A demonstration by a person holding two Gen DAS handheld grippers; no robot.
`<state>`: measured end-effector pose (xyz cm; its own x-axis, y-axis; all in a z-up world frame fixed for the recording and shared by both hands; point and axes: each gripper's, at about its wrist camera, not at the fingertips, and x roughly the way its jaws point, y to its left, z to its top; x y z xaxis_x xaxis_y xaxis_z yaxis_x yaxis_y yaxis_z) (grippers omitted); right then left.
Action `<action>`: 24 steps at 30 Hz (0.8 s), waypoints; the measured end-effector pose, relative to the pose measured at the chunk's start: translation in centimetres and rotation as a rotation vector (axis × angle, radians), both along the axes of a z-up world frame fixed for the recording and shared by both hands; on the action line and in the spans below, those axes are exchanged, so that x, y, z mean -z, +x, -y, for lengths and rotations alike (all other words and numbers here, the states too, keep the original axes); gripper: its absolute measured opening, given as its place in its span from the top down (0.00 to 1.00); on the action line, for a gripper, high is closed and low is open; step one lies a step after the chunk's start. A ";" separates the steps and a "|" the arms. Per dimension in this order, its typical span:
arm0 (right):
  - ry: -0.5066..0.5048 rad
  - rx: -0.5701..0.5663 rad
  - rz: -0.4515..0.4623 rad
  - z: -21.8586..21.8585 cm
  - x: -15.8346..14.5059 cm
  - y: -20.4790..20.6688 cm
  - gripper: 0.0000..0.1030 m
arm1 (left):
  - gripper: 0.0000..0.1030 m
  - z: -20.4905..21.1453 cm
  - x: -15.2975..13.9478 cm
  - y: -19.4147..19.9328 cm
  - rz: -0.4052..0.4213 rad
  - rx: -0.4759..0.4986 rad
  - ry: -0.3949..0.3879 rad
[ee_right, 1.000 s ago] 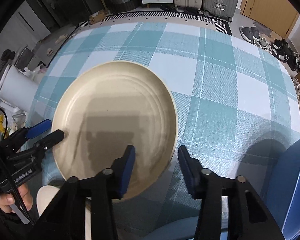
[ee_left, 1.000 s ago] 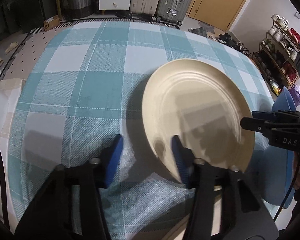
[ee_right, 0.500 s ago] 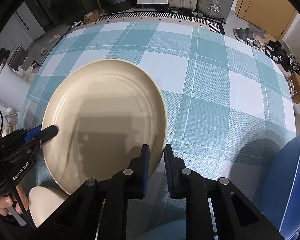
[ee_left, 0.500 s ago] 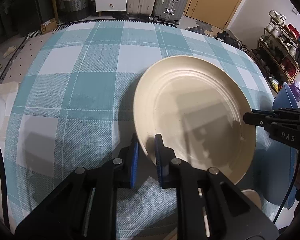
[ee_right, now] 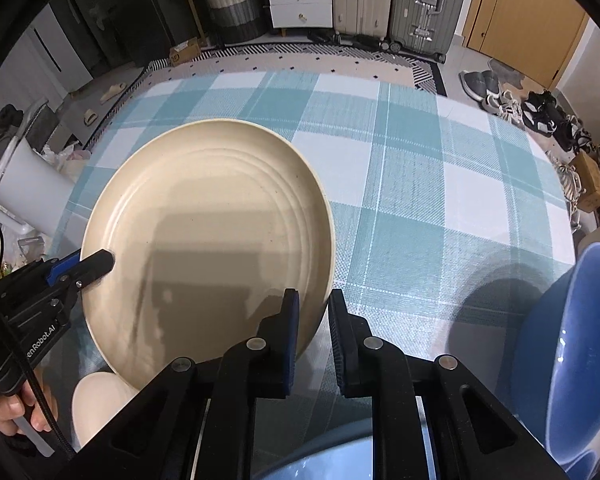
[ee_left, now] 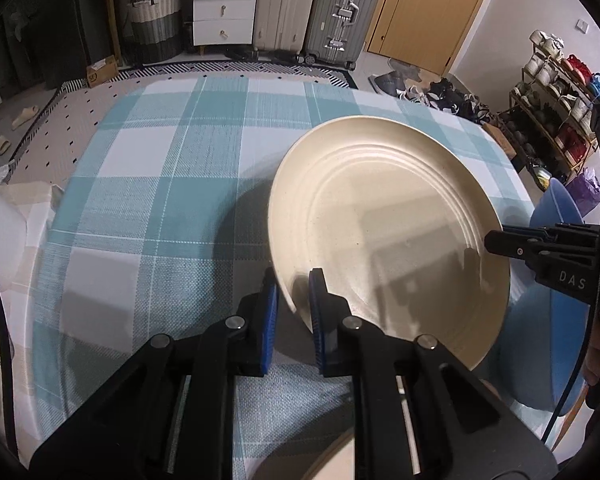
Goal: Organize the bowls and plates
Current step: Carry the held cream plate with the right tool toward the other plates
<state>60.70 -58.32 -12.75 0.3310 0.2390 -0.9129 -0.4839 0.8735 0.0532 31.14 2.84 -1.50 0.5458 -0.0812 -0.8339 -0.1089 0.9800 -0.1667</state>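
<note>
Both of my claws are pinching the same cream plate (ee_left: 384, 224) by its rim. My left claw (ee_left: 294, 300) grips the near left edge, its blue pads (ee_left: 269, 312) pressed on either side of the rim; my right claw (ee_right: 313, 320) does the same at the near right edge. In each view the other claw shows at the far side of the plate, closed on the rim there too.

That plate hangs tilted above the desk (ee_left: 148, 208), casting a dark shadow on the teal-and-white checked cloth beneath it. Ridged rings run around its inner face.

Just below the plate on my side, a smaller cream dish (ee_right: 100, 404) peeks out, and a blue bowl (ee_right: 572, 340) sits at the right edge of the desk. Something blue also lies right under my right claw, too cut off to tell what it is.

Beyond the desk stand suitcases (ee_left: 332, 12), white drawers (ee_left: 224, 4), a woven basket (ee_left: 154, 20) and a shoe rack (ee_left: 556, 108) along the wall.
</note>
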 end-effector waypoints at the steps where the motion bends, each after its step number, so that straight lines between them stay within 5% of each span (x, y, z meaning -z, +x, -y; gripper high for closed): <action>1: 0.004 0.000 0.007 0.1 -0.5 -0.3 0.85 | 0.88 0.1 -0.4 -0.3 0.006 0.000 0.002; 24: 0.095 -0.013 0.113 2.7 -7.6 -8.1 0.85 | 0.88 2.4 -9.5 -10.0 0.116 0.012 0.034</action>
<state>52.57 -61.01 -5.16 0.4268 0.3271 -0.8431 -0.5024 0.8610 0.0798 21.14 0.48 8.00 0.6382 -0.0614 -0.7674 -0.0787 0.9864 -0.1443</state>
